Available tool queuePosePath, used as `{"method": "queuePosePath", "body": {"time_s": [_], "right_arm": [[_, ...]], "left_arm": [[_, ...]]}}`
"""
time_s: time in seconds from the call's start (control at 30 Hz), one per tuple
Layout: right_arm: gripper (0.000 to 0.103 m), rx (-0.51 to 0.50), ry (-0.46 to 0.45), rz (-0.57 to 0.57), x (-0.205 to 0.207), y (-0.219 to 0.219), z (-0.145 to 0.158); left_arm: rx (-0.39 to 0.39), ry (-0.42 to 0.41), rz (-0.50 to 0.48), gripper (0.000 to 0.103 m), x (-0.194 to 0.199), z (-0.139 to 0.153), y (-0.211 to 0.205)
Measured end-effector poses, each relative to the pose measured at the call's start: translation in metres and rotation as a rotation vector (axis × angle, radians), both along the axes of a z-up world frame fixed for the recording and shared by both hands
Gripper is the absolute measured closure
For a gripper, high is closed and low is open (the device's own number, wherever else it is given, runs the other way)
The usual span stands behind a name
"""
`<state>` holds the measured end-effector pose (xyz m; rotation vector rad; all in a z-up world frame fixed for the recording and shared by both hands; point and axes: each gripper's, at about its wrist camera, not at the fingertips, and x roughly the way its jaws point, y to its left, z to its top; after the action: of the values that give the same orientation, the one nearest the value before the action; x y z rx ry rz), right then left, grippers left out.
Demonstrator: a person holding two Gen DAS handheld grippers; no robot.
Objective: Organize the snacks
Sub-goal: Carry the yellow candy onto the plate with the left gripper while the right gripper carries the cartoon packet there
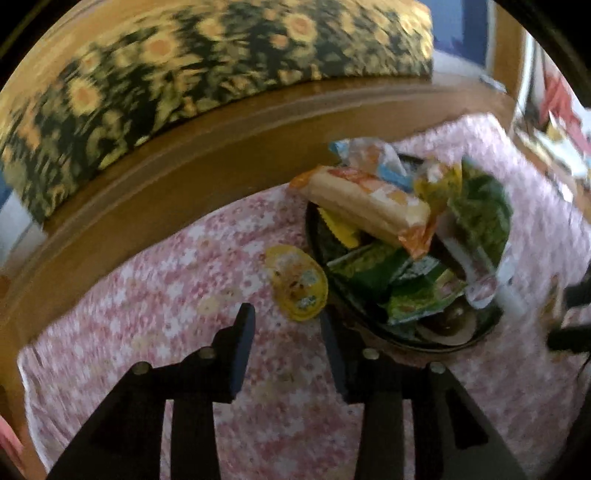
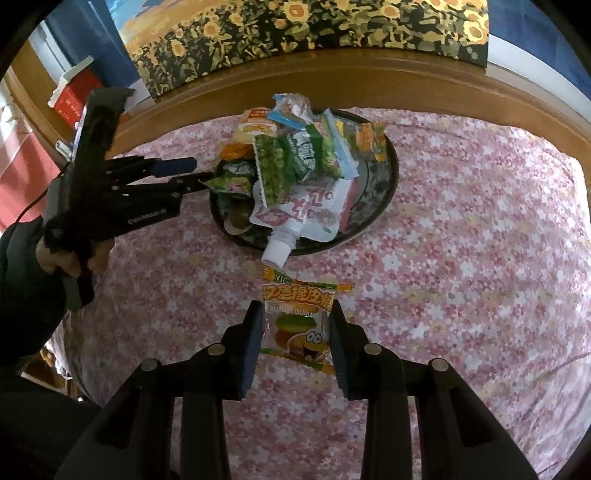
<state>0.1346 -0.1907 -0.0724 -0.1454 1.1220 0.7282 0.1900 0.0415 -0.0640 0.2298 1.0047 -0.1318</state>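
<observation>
Blk grippers (image 2: 297, 345) w/ blue pads (image 2: 255, 347), silver screws; dark sleeve (image 2: 18, 280).

Setting: a home, most likely a living or sitting room. Evidence:

- A wooden table (image 2: 332, 79) with a rounded edge carries a pink floral tablecloth (image 2: 461, 258), a domestic covering.
- A sunflower picture (image 2: 295, 33) leans at the far side of the table.
- A dark decorated plate (image 2: 384, 192) holds assorted packaged snacks (image 2: 295, 162), a household serving arrangement.
- Red books (image 2: 72, 98) are stacked at the left, in front of a blue wall (image 2: 81, 37).
</observation>
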Motion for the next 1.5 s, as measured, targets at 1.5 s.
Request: {"method": "queuePosePath", "body": {"time_s": [1.5], "right_arm": [[0.068, 0.31, 0.038, 0.097, 0.141, 0.051, 0.047]], "left_arm": [[-0.268, -0.097, -0.108, 0.08, 0.011, 0.066, -0.048]]}}
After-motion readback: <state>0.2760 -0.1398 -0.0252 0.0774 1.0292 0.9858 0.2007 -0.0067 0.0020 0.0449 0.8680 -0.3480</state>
